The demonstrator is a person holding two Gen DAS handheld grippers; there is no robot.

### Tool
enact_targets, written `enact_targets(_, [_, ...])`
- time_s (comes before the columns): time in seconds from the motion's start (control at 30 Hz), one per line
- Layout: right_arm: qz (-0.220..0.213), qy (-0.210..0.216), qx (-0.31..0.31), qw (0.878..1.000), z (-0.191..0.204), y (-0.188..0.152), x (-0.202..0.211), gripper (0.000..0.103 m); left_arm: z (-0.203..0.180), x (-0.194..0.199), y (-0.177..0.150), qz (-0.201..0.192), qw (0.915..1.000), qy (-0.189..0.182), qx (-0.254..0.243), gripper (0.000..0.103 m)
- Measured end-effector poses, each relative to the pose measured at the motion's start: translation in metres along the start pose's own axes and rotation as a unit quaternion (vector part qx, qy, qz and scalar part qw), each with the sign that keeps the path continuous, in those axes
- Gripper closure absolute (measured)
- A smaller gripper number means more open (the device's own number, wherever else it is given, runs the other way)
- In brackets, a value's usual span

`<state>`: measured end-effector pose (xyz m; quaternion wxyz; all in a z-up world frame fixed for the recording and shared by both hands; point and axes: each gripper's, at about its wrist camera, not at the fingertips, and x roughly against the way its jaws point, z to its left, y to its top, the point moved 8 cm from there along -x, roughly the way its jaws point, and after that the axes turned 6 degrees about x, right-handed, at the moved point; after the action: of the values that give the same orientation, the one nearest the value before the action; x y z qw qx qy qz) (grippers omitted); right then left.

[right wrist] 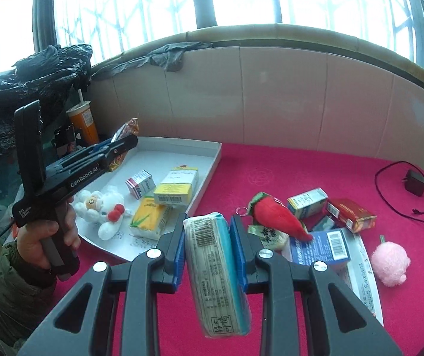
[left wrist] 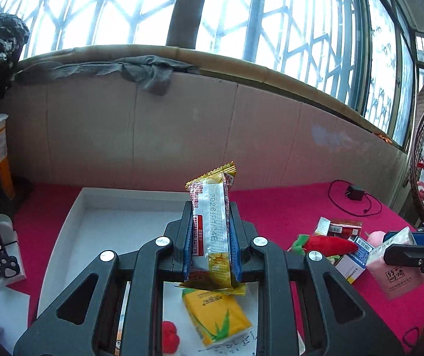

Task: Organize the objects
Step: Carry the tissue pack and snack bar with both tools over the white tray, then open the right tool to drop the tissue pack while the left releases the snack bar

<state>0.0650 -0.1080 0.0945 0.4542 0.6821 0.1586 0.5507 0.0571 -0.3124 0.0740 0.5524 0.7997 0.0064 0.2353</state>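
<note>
Left wrist view: snack packet (left wrist: pixel 212 225) clamped upright between left gripper (left wrist: pixel 210 237) jaws

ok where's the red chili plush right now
In the right wrist view the red chili plush lies on the pink cloth right of the white tray, beside a blue box and just beyond the right gripper.

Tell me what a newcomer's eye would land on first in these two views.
First, the two loaded grippers: the left gripper is shut on a yellow-ended snack packet above the white tray, and the right gripper clamps a tissue pack. Next comes the bright pink cloth, with a red plush chili among the loose boxes to the tray's right.
</note>
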Motion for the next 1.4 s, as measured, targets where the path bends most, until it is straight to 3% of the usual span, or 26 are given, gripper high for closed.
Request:
enact_targets(0.27, [0.003,0.042,-0.013,0.999,0.044,0.03,-0.033,0.076,0.058,0.003,0.009,-0.011,0.9972,0.037,0.065,0.083])
enact_targets(0.6, [0.068,0.099,-0.113,0.986,0.062,0.041,-0.114,0.075,0.106,-0.012,-0.002,0.018,0.9876,0.037,0.152,0.083])
enact_targets(0.73, [0.094,0.104,-0.134,0.981,0.073,0.041,-0.151,0.075,0.109,-0.017,-0.007,0.028,0.9858,0.042,0.16,0.083])
enact_targets(0.87, [0.092,0.099,-0.168,0.976,0.075,0.048,-0.174,0.074,0.107,-0.019,-0.009,0.034,0.9863,0.042,0.156,0.082])
enact_targets(0.9, [0.089,0.091,-0.173,0.977,0.072,0.051,-0.179,0.074,0.107,-0.019,-0.009,0.033,0.9867,0.044,0.153,0.074])
enact_targets(0.97, [0.075,0.068,-0.169,0.98,0.066,0.056,-0.18,0.069,0.107,-0.017,-0.007,0.026,0.987,0.041,0.153,0.039])
enact_targets(1.0, [0.064,0.056,-0.165,0.983,0.062,0.058,-0.177,0.06,0.108,-0.015,-0.005,0.019,0.9865,0.045,0.157,0.016])
enact_targets(1.03, [0.05,0.048,-0.167,0.984,0.058,0.059,-0.171,0.058,0.109,-0.012,-0.003,0.01,0.986,0.048,0.16,0.01])
enact_targets(1.07, [0.038,0.045,-0.168,0.984,0.053,0.061,-0.166,0.048,0.11,-0.008,0.0,-0.001,0.9855,0.047,0.163,0.001])
enact_targets(1.1, [0.029,0.04,-0.169,0.984,0.049,0.062,-0.16,0.041,0.11,-0.004,0.004,-0.012,0.9851,0.038,0.167,0.0])
enact_targets(1.13, [0.022,0.032,-0.169,0.985,0.044,0.063,-0.154,0.025,0.11,-0.001,0.007,-0.023,0.9842,0.029,0.173,0.0])
enact_targets(1.17, [0.013,0.026,-0.169,0.985,0.039,0.063,-0.146,0.016,0.109,0.002,0.009,-0.031,0.9835,0.023,0.177,0.0])
enact_targets(1.4, [-0.055,0.017,-0.149,0.987,0.019,0.056,-0.079,0.011,0.086,0.006,0.017,-0.047,0.9872,-0.01,0.152,0.0])
